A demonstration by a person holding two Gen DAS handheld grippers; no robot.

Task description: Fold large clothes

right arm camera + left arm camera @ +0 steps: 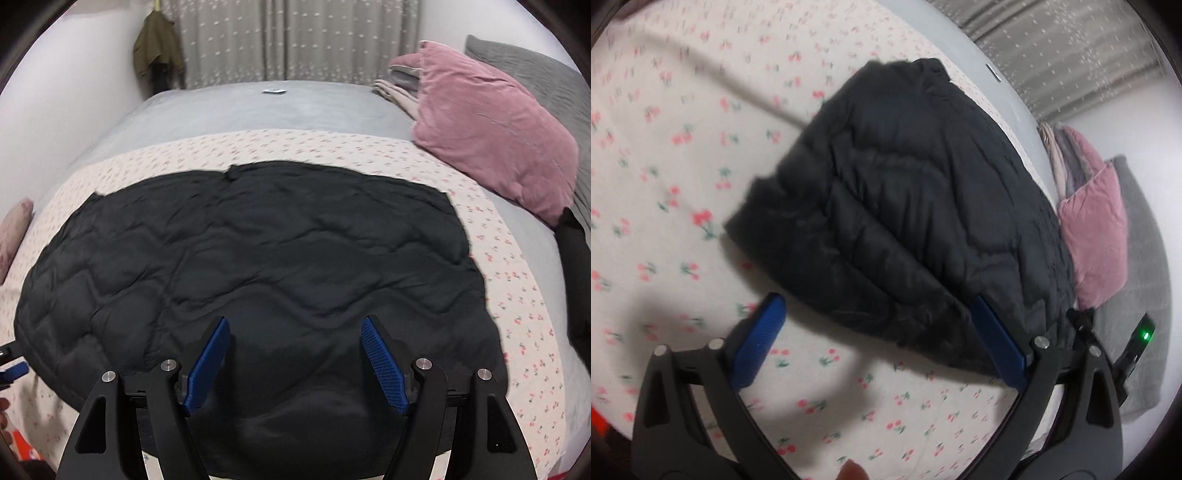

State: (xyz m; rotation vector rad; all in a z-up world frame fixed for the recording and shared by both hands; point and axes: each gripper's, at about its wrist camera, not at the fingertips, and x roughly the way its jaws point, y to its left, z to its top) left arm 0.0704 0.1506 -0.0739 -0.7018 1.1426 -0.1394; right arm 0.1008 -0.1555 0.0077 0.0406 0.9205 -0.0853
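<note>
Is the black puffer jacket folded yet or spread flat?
Folded: the black puffer jacket lies as a compact block, no sleeves showing, on the cherry-print sheet.

Black quilted jacket lies flat beneath the wide-spread right tool.

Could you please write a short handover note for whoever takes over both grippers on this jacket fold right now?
Left gripper: open, holding nothing, over the jacket's near corner, one pad beside the fabric.
Right gripper: open, holding nothing, low over the jacket's near edge.
Black quilted jacket: lies flat on the cherry-print sheet, no sleeves sticking out, so it looks partly folded. Pink pillow lies apart from it at the right.
Done: jacket spread and apparently tucked in.
Left: probably grasp the near edge with both grippers and fold it over into a smaller bundle. Neither grasp has been made yet.
</note>
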